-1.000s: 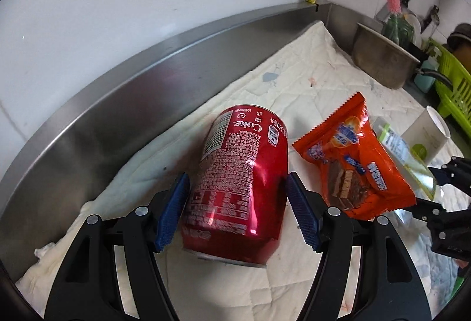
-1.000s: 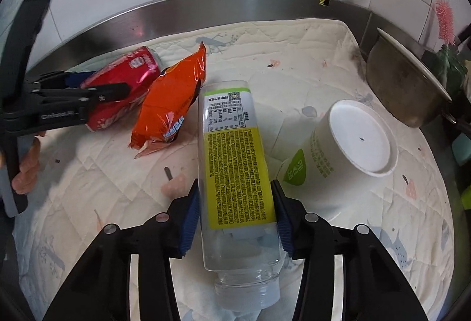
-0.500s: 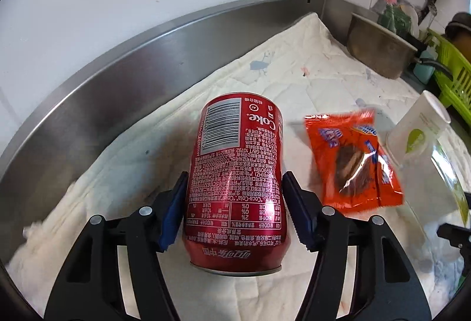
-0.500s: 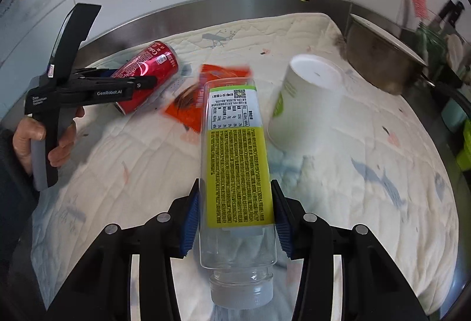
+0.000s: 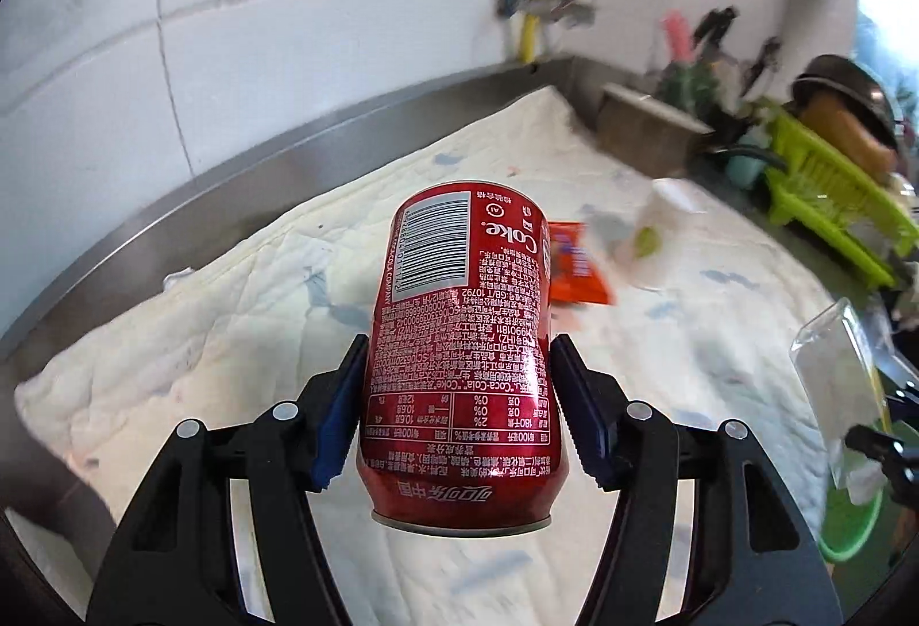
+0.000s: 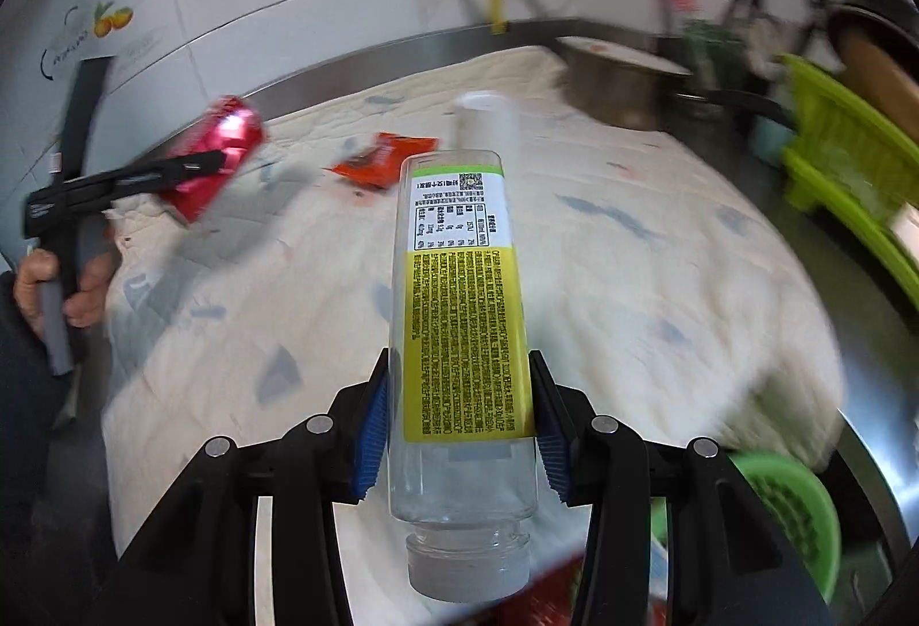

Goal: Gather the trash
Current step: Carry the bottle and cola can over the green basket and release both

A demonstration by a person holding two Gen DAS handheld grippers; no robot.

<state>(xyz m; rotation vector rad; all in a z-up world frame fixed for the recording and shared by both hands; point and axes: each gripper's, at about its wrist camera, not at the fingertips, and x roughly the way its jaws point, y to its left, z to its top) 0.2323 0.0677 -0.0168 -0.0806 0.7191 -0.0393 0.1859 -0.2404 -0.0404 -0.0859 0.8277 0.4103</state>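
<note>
A red Coke can point(image 5: 454, 281) hangs above the cloth, base toward the camera, with my left gripper point(image 5: 458, 347) shut on its sides. In the right wrist view the same can point(image 6: 215, 149) shows at the left, blurred, and a hand point(image 6: 51, 281) holds that gripper. My right gripper point(image 6: 459, 360) is shut on a clear plastic bottle point(image 6: 459, 310) with a yellow label, cap toward the camera, lifted off the cloth. An orange snack wrapper point(image 6: 382, 161) and a white paper cup point(image 6: 485, 120) lie on the cloth beyond it.
A white quilted cloth point(image 5: 230, 339) covers the steel counter below a tiled wall. A metal pot point(image 6: 620, 86) stands at the back right and a green dish rack point(image 6: 850, 155) at the right. A round green basket point(image 6: 787, 499) sits low at the right front.
The left pads closed on the can. Both grippers rose and drew back from the wall with the can and the bottle. The wrapper and cup now lie farther off.
</note>
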